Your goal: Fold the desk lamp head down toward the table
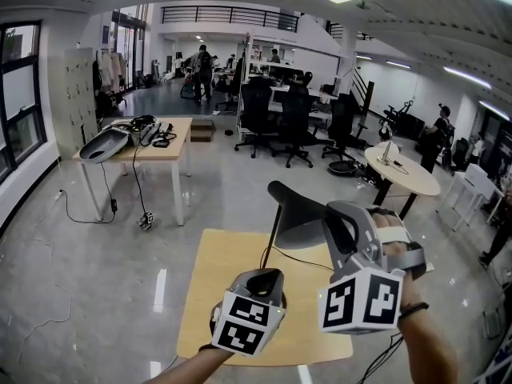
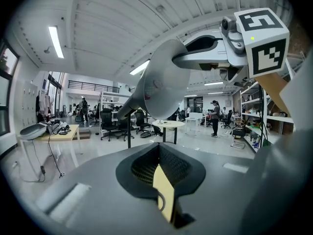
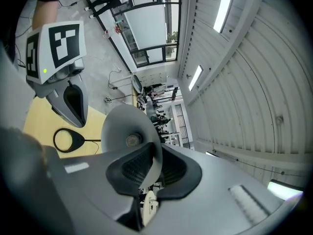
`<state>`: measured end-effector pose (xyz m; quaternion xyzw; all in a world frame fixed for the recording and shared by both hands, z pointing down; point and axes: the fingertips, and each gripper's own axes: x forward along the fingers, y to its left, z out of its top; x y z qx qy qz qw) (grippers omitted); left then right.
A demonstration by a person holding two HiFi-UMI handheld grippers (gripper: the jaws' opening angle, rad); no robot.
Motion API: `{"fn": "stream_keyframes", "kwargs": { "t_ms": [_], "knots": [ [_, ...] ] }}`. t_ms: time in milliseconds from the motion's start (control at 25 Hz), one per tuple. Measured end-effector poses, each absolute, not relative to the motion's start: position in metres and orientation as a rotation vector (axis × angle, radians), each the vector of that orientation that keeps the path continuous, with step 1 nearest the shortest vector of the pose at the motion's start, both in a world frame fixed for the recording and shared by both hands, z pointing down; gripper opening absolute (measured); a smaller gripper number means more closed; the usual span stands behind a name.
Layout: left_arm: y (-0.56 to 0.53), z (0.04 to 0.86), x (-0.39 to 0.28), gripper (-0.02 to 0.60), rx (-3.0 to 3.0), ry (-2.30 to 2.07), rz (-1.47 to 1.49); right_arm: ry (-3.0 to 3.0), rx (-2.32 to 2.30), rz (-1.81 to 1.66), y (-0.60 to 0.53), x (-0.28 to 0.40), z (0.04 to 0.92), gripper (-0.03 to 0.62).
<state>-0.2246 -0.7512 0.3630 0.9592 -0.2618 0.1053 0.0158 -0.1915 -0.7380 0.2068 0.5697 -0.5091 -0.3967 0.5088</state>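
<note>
Right gripper [image 3: 155, 168] jaws clamp the grey conical lamp head [image 3: 124, 126] by its rim; left gripper [image 2: 160, 173] jaws slightly apart, empty, below the lamp head.

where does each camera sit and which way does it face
Head view: on the person's head, looking down at the table; left gripper, right gripper and forearms show.
Left gripper view: on the left gripper, facing the lamp head; own jaws show.
Right gripper view: on the right gripper, rolled sideways; own jaws on lamp head.
All share the lamp head.
</note>
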Motion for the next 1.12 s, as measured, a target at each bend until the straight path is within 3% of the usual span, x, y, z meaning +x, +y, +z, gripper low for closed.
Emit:
{"fn": "stream_keyframes", "kwargs": {
  "t_ms": [560,1120],
  "knots": [
    [-0.715,0.392,-0.207,0.02,2.938,-0.881,0.364,-1.242,1.393,-1.012,-0.699,-0.172,0.241,0.029],
    [-0.681,0.424,-0.141,0.02,2.876,-0.986,0.394,-1.292,1.369,-1.042,-0.659,-0.097,0.291,0.015]
  ]
}}
